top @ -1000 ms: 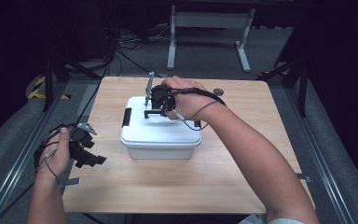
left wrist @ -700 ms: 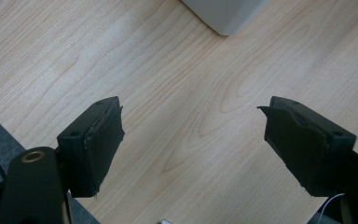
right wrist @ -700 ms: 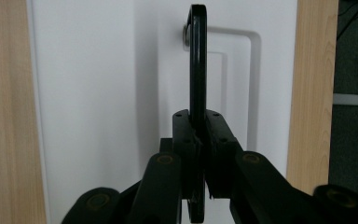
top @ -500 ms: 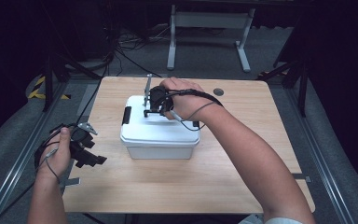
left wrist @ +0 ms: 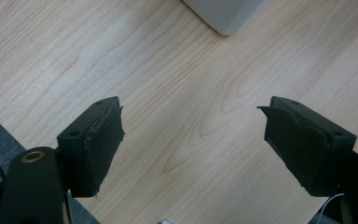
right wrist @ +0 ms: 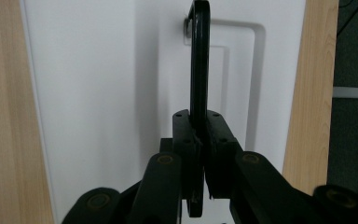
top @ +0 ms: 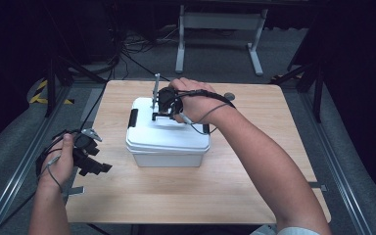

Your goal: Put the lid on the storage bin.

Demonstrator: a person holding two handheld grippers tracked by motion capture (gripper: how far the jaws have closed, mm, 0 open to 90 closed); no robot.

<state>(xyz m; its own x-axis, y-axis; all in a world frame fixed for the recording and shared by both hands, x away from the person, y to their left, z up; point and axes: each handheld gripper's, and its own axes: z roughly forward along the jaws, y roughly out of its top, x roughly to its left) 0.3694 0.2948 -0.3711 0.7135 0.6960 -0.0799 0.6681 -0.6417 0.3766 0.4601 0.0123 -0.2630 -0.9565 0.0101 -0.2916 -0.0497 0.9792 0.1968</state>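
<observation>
While right gripper [right wrist: 199, 140] clamps black handle [right wrist: 199, 65] — white box [top: 169, 134] lidded.

One white lidded box [top: 168, 138], one black handle [right wrist: 199, 60], two hand-held grippers, left hand-held gripper [left wrist: 191, 149], right hand-held gripper [right wrist: 199, 140]

The right forearm [top: 269, 161] comes in from 5 o'clock and stretches toward 11 o'clock, with the wrist bent a little. The right hand [top: 191, 100] holds the right tongs [top: 162, 113], which point down. In the right gripper view the two jaws stand pressed together on a thin black bar. The left forearm [top: 49, 210] enters at 7 o'clock and rises almost straight. The left hand [top: 58, 161] keeps the left tongs [top: 95, 164] low, pointing toward 3 o'clock; in the left gripper view the left tongs [left wrist: 193, 144] have jaws wide apart with nothing between them
</observation>
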